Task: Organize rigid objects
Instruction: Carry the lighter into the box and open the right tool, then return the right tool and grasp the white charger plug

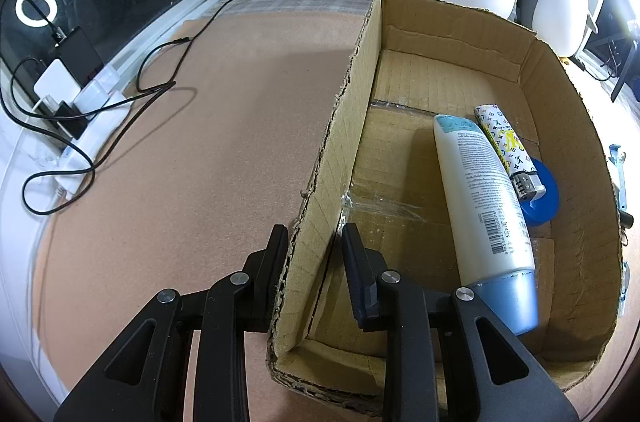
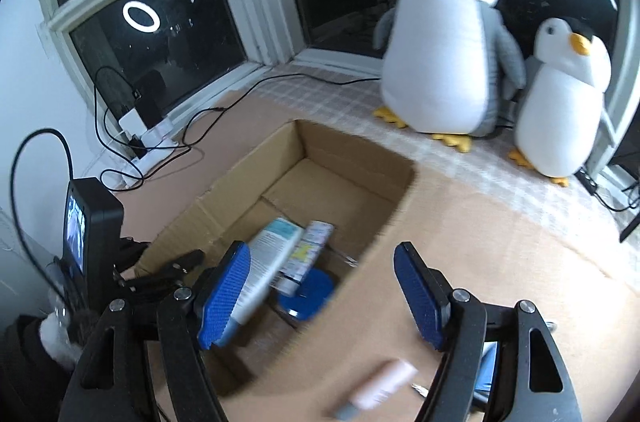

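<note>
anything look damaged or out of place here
The cardboard box has ragged, torn top edges with no flaps, worst along the wall the left gripper is clamped on. Inside, the lighter rests tilted on the blue lid. A pink tube lies outside the box.

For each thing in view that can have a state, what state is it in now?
left gripper: shut on the cardboard box wall.
right gripper: open, nothing between the pads.
cardboard box: top open, upright.
white bottle: lying in the box, cap on.
lighter: lying in the box, beside the bottle.
blue lid: flat on the box floor.
pink tube: lying outside the box, blurred.
</note>
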`<state>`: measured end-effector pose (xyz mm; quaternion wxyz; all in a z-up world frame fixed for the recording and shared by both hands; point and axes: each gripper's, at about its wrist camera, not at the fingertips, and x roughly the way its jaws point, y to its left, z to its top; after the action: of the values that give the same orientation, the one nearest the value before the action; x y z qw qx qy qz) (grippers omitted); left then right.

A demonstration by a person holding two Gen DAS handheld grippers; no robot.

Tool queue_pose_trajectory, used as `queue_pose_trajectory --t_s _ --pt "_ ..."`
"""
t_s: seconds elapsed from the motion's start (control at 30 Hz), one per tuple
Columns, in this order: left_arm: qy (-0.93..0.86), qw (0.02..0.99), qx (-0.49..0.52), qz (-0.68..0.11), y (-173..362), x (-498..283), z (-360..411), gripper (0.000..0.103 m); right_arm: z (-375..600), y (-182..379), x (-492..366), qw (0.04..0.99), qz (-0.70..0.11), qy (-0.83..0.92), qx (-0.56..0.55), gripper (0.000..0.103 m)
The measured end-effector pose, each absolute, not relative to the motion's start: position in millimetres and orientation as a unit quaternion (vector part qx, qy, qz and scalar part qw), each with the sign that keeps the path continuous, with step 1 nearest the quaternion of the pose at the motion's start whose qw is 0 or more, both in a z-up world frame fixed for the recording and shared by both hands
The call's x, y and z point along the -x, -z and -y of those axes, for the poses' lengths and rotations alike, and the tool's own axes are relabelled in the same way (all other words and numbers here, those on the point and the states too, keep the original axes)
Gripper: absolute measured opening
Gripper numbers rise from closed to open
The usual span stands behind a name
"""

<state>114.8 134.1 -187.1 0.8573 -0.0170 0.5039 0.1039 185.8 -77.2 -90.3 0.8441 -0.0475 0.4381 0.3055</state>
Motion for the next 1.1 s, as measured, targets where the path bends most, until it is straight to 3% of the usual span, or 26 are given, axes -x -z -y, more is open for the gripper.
queue_pose_trajectory --t_s 0.27,0.43,1.1 --pt "-0.104 0.857 0.016 -0.504 187 -115 -134 0.026 133 96 -198 0.833 -0.464 -0.298 0.042 0.070" --pt "-0.104 0.857 0.016 -0.504 187 -115 -134 0.026 153 112 -206 0.819 -0.487 -0.298 0.056 0.060" --pt "-0.104 0.857 0.017 -0.505 187 -114 -135 0.026 141 163 -219 0.779 -0.528 -0.306 0.146 0.055"
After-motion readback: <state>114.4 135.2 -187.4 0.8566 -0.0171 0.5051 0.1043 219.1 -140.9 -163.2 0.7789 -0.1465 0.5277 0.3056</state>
